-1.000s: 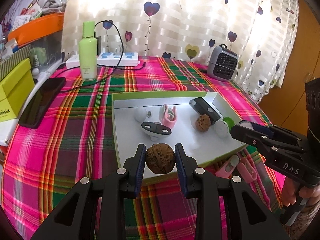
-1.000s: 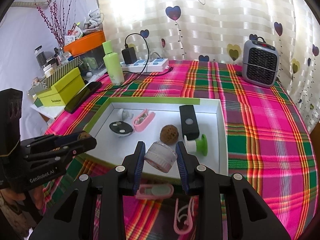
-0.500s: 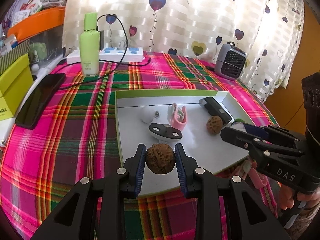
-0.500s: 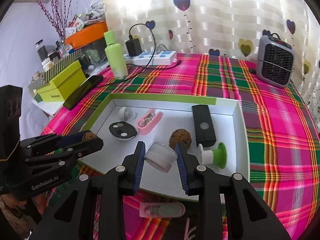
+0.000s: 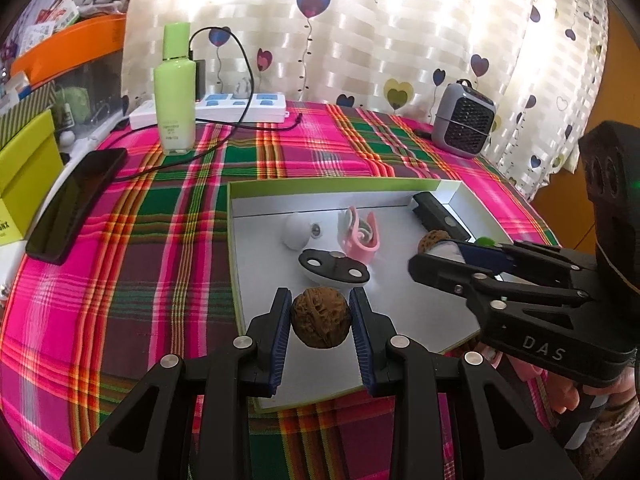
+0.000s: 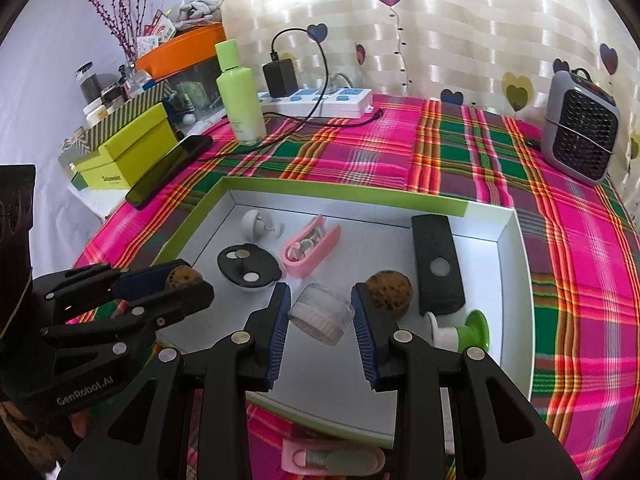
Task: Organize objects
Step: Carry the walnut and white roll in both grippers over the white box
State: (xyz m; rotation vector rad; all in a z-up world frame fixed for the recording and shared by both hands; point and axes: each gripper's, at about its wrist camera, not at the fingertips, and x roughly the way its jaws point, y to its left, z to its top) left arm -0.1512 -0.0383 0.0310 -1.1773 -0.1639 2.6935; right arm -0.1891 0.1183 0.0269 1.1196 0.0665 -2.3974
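Your right gripper has carried its clear jar in over the tray; its fingers hold the jar tilted, just beside a loose walnut. Your left gripper still grips its walnut above the near edge. Both look ready to set down.

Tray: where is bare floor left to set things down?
In the tray, the near strip by the front wall and the far middle between pink clip and black block are bare. The left half and the green-based piece corner are crowded.
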